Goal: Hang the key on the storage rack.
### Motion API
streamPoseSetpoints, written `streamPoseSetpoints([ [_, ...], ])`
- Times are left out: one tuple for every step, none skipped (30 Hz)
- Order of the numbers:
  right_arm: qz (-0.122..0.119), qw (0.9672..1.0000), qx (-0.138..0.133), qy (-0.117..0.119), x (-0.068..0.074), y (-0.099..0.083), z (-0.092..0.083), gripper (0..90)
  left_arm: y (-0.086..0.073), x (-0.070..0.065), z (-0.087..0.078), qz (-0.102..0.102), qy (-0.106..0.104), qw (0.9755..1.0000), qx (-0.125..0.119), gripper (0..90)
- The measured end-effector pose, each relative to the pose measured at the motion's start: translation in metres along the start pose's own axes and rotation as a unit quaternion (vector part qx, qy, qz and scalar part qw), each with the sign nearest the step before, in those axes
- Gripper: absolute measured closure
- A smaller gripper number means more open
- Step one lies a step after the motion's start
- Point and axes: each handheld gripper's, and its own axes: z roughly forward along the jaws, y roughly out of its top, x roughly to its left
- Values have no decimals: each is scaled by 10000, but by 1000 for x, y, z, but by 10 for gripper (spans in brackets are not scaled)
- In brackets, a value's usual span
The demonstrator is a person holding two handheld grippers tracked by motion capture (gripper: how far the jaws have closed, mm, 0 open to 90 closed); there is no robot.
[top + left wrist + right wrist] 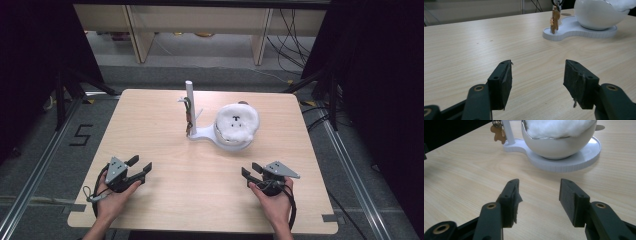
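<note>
Left tool (141,167) and right tool (250,175) rest low on the near part of the tabletop (165,145), one in each hand; both stand spread, nothing between the pads.

Beyond them, mid-tabletop: white stand (206,134) with an upright post (190,102). A white bowl (234,142) sits on its round base, holding a fluffy white plush (236,121) that rises above the rim. A small brown gingerbread-shaped charm (554,21) hangs at the post, close to the base.

Judgement: work in hand is the approach to the stand. The charm is small and hangs free, so bring one tool in level with its pads either side of the charm before pressing. The stand looks light; steady its base edge with the other tool. Avoid snagging the plush.
</note>
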Motion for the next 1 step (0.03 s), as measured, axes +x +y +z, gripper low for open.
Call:
streamPoseSetpoints([
  [0, 10000, 0, 0, 0, 0, 0, 497, 0, 0, 0, 0, 0, 10000, 0, 376],
])
